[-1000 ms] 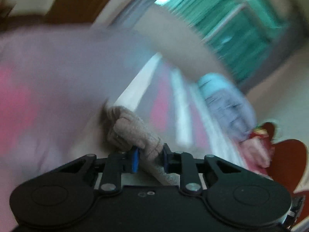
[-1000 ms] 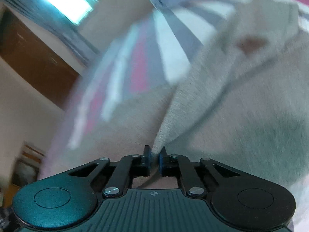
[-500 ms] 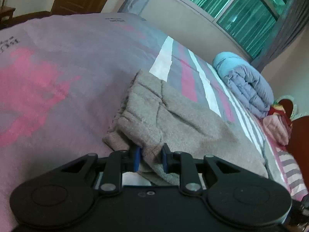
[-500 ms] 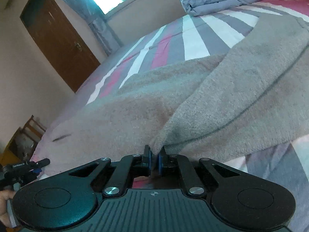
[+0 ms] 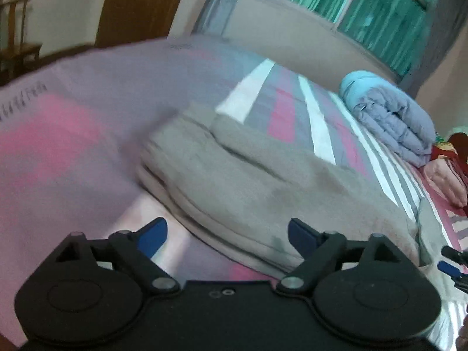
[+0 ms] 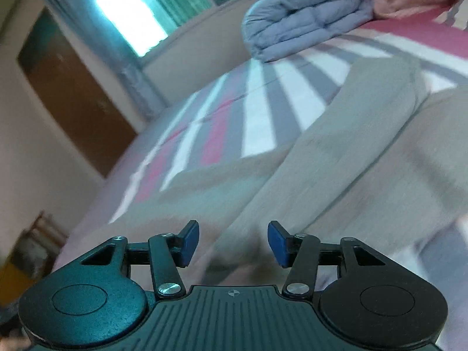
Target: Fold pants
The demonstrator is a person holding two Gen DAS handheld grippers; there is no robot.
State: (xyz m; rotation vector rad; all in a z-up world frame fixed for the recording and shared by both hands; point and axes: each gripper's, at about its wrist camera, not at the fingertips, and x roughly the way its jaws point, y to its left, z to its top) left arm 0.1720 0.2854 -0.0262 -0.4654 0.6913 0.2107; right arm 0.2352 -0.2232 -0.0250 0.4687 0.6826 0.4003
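Note:
The grey-beige fleece pants lie on the bed, folded lengthwise with one leg on the other. My left gripper is open and empty, just short of the pants' near edge. In the right wrist view the pants stretch away to the right. My right gripper is open and empty, right above the near edge of the cloth. The tip of the right gripper shows at the right edge of the left wrist view.
The bed has a purple, pink and white striped sheet. A folded blue-grey duvet and pink bedding lie at the far end. A brown door and a window with green curtains are behind.
Both grippers have opened and let go of the pants. The pants now lie flat on the bed and both grippers have drawn back a little.

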